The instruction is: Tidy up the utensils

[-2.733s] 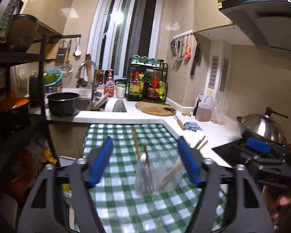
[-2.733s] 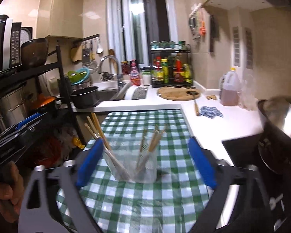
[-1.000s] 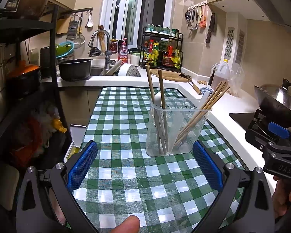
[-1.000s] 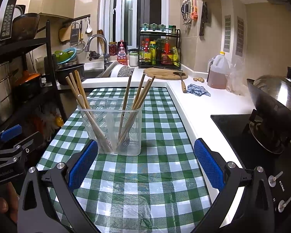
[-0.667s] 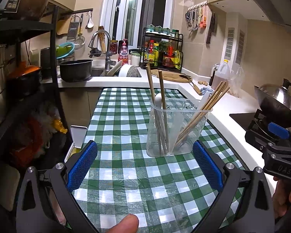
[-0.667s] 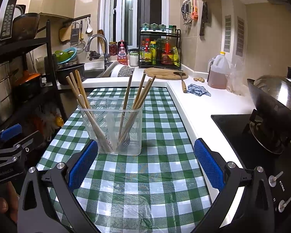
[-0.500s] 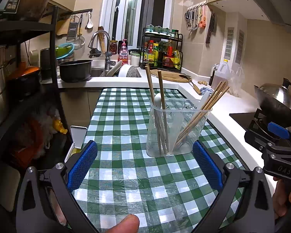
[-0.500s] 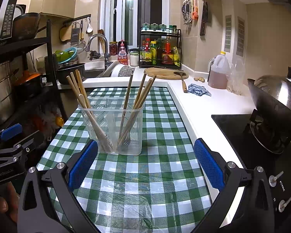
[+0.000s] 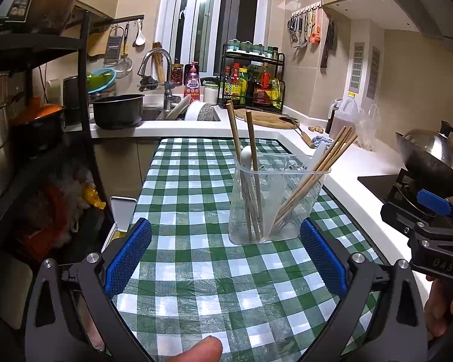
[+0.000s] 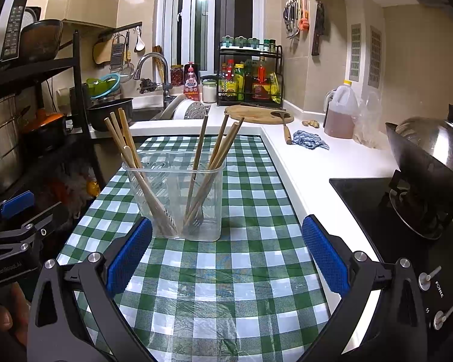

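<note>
A clear plastic holder (image 10: pixel 178 196) is seen standing upright on the green checked tablecloth (image 10: pixel 226 271), roughly midway across the tabletop and nearer its right edge than its left in the left wrist view. Wooden chopsticks (image 10: pixel 126 144) are leaned in it in separate bunches: one fanned to the left, another (image 10: pixel 217 157) crossed toward the right. A fork (image 10: pixel 196 220) can be made out at the bottom, and a white spoon (image 9: pixel 246 163) is stood among the sticks.

The left gripper (image 9: pixel 225 256) is held spread wide, nothing between its blue pads, just short of the holder. The right gripper (image 10: pixel 226 256) is likewise spread and empty, facing the holder from the near edge.

The sorting appears done or nearly so; no loose utensil is seen on the cloth. If anything is to be straightened, a single stick should be pinched near its top and lifted straight up, since the light holder could be tipped by a sideways pull; it would best be steadied by the other gripper.

The white spoon and a flat pale utensil (image 9: pixel 318 154) are shown clearly only from the left wrist; the fork tines and the stove knobs (image 10: pixel 428 274) are shown only from the right. Each view also catches the opposite gripper at its margin: the right one (image 9: pixel 432 208) beside the wok (image 9: pixel 432 157), the left one (image 10: pixel 18 205) off the table's left edge.
</note>
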Demonstrator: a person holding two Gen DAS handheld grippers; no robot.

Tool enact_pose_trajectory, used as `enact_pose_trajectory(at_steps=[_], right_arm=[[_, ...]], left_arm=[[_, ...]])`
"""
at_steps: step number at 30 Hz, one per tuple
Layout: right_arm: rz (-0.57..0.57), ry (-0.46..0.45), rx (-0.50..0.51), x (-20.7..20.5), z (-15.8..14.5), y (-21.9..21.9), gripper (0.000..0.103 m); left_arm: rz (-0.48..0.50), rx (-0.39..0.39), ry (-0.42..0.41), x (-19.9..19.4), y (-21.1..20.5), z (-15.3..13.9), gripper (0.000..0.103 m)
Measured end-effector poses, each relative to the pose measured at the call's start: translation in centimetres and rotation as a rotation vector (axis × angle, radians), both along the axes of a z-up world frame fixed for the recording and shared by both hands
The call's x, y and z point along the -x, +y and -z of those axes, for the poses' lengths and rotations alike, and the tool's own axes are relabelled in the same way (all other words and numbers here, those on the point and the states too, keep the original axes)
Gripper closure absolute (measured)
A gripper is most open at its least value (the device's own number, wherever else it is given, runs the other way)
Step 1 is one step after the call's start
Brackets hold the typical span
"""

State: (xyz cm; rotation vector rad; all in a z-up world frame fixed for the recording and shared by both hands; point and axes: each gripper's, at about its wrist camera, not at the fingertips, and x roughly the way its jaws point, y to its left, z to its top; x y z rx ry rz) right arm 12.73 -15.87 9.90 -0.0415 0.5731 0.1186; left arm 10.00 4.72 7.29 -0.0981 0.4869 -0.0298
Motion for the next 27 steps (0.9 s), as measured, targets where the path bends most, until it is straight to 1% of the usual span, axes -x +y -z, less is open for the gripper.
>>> enact_pose_trajectory(at_steps=[27], right_arm=[[-0.006,0.004,0.001,0.22,0.0,0.38,0.005]], left_arm=[[0.008,-0.01,-0.005,0.0,0.52,-0.15,0.008]])
